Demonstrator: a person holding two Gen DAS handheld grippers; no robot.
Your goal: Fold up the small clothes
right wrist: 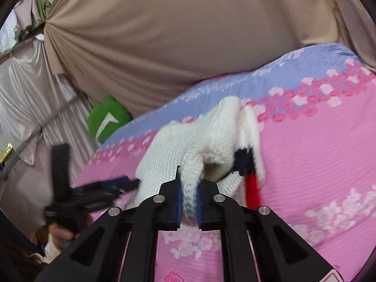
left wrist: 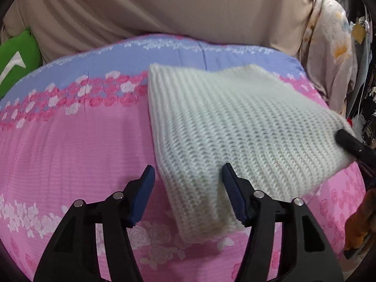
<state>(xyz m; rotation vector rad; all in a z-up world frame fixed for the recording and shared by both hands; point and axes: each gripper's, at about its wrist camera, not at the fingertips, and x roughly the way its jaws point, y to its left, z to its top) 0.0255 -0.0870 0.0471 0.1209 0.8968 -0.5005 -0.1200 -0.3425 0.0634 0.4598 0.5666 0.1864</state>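
A white knitted garment (left wrist: 237,127) lies folded on the pink flowered bedspread (left wrist: 70,141). My left gripper (left wrist: 188,176) is open, its jaws either side of the garment's near left corner without pinching it. In the right wrist view my right gripper (right wrist: 188,202) is shut on a bunched fold of the white garment (right wrist: 199,136), lifting its edge; a black and red striped band (right wrist: 249,176) shows underneath. The left gripper (right wrist: 110,184) shows blurred at that view's left. The right gripper's finger (left wrist: 352,143) touches the garment's right edge in the left wrist view.
A beige curtain (left wrist: 164,7) hangs behind the bed. A green cushion (left wrist: 16,61) lies at the far left edge. Floral fabric (left wrist: 333,54) and clutter stand at the right. Silvery drapes (right wrist: 23,89) hang at the left in the right wrist view.
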